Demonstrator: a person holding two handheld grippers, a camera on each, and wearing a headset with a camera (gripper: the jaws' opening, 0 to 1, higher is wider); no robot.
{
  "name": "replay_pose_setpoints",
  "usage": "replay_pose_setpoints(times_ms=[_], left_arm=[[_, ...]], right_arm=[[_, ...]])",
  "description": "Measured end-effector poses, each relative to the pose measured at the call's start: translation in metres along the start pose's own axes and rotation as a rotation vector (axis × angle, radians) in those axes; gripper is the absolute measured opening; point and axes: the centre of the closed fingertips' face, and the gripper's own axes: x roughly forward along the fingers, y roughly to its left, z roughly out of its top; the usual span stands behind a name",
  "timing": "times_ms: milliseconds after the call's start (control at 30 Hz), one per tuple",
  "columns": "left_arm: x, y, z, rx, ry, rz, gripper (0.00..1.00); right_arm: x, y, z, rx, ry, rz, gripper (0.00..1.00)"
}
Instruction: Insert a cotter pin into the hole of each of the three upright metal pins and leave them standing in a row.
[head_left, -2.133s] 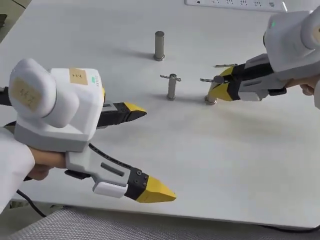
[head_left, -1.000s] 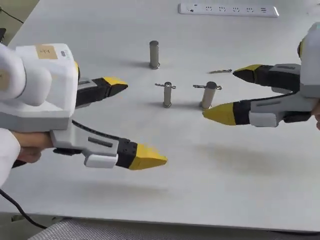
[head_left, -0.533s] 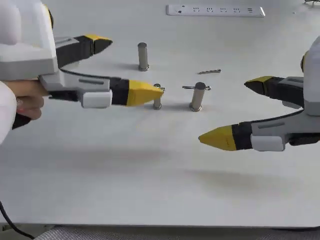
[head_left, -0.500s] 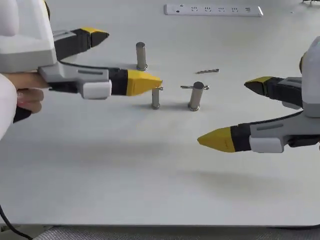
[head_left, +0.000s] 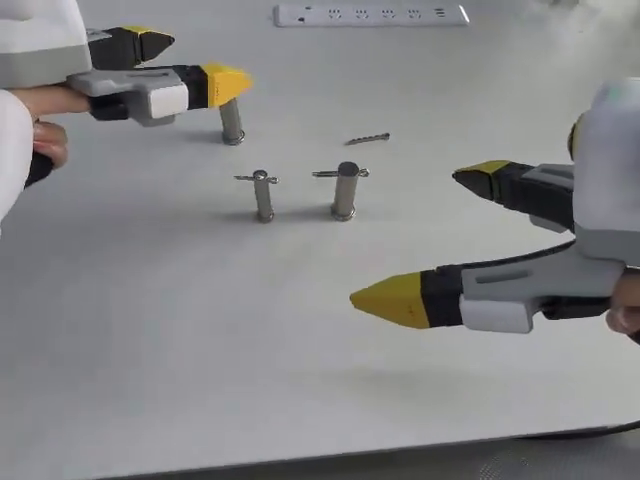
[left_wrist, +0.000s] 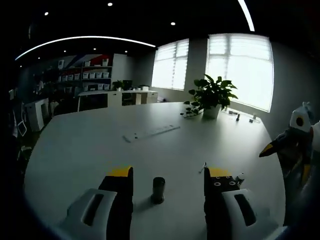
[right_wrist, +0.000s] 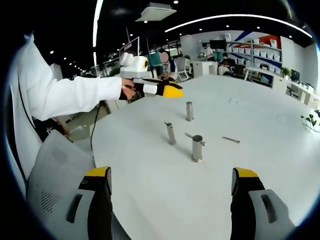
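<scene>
Three upright metal pins stand on the white table. The far left pin (head_left: 232, 122) is bare. A cotter pin sits through the middle pin (head_left: 263, 195), and another through the right pin (head_left: 345, 190). One loose cotter pin (head_left: 367, 139) lies flat behind them. My left gripper (head_left: 190, 62) hovers open just above and left of the bare pin (left_wrist: 158, 190), which stands between its jaws in the left gripper view. My right gripper (head_left: 420, 238) is open and empty, well to the right of the row; its own view shows the right pin (right_wrist: 197, 148), middle pin (right_wrist: 171, 133) and bare pin (right_wrist: 189, 111).
A white power strip (head_left: 365, 14) lies at the table's far edge. A potted plant (left_wrist: 210, 97) stands farther off on the table. A chair back (right_wrist: 55, 165) and the person's white sleeve (right_wrist: 65, 95) are on the left of the right gripper view.
The right gripper has let go of the cotter pin now in the right pin and drawn back, open. The left gripper has risen and gone out to the bare far pin. The head camera has shifted.
</scene>
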Motion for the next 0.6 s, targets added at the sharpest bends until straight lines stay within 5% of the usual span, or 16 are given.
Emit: replay_pose_setpoints(times_ms=[100, 233, 300, 600], left_arm=[[0.01, 0.007, -0.006, 0.015, 0.01, 0.019, 0.42], [0.02, 0.01, -0.013, 0.027, 0.033, 0.011, 0.36], [0.033, 0.026, -0.013, 0.027, 0.05, 0.002, 0.36], [0.044, 0.026, -0.034, 0.064, 0.137, -0.023, 0.29]], right_arm=[[-0.001, 0.001, -0.005, 0.025, 0.002, -0.002, 0.98], [-0.004, 0.002, -0.009, 0.05, 0.001, -0.01, 0.98], [-0.004, 0.001, -0.014, 0.064, 0.007, -0.012, 0.97], [-0.007, -0.001, -0.017, 0.097, 0.006, -0.02, 0.95]])
